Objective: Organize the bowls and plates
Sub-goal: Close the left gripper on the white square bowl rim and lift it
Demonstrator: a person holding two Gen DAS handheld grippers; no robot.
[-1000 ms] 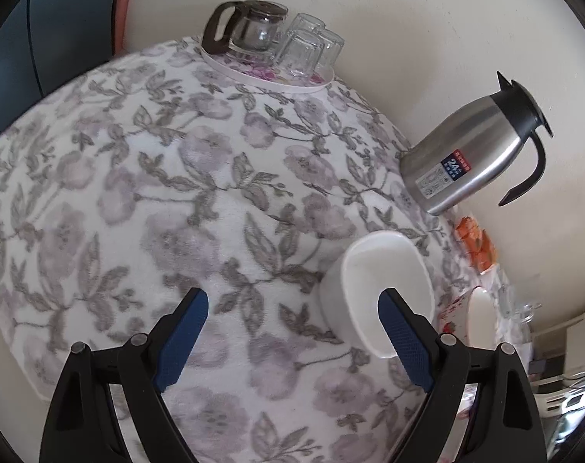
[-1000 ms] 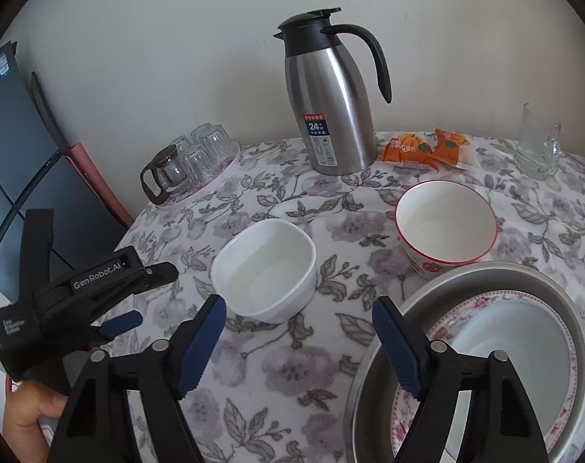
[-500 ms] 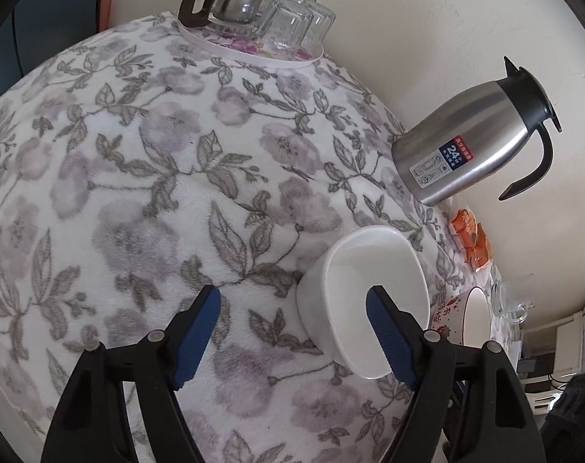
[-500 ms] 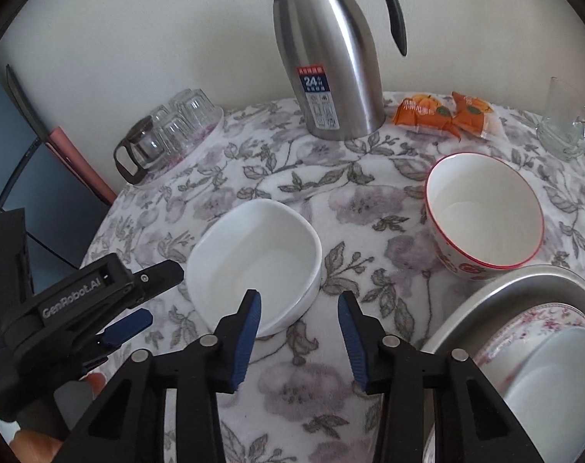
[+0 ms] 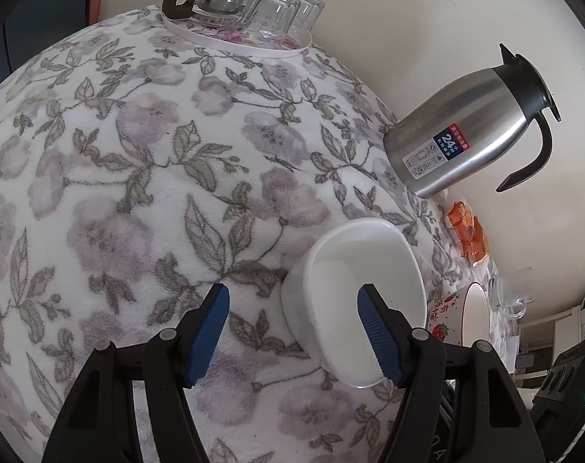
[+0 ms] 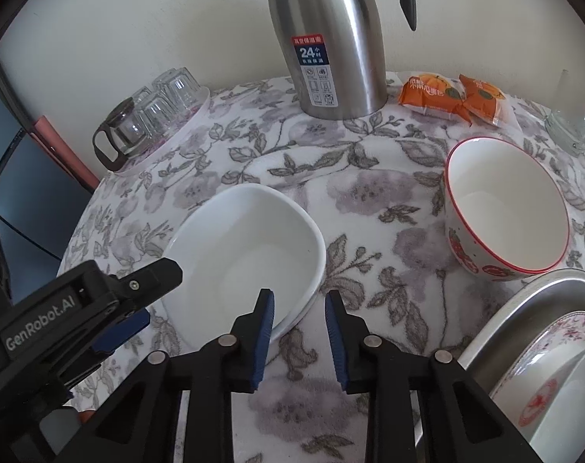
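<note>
what's changing: both hand-held grippers are dropping in on the white square bowl and their jaws have just been narrowing, the right one a lot more. Looks to me like a two-handed pick-up is getting set up, so the sorting is only starting.

left hand-held gripper: sitting partly open, not clamped on anything. Its right finger is hanging over the inside of the white square bowl, the left one is over the desk cloth outside, so the bowl's left wall is between the jaws. Pads aren't pressing from what I can see.

white square bowl: resting on the desk, at about 4 o'clock in the left wrist view, and just left of centre in the right wrist view.

right hand-held gripper: jaws are pretty narrow but there's still a gap. The bowl's near-right rim is lining up between them, at 12 o'clock from the tips. The left pad seems right at the rim; can't tell if it's touching. Not gripping yet imo.

red-rimmed bowl: sitting at 2 o'clock from the right gripper, untouched.

metal basin: at 4 o'clock, already holding a patterned plate, probably where the bowls are going.
</note>
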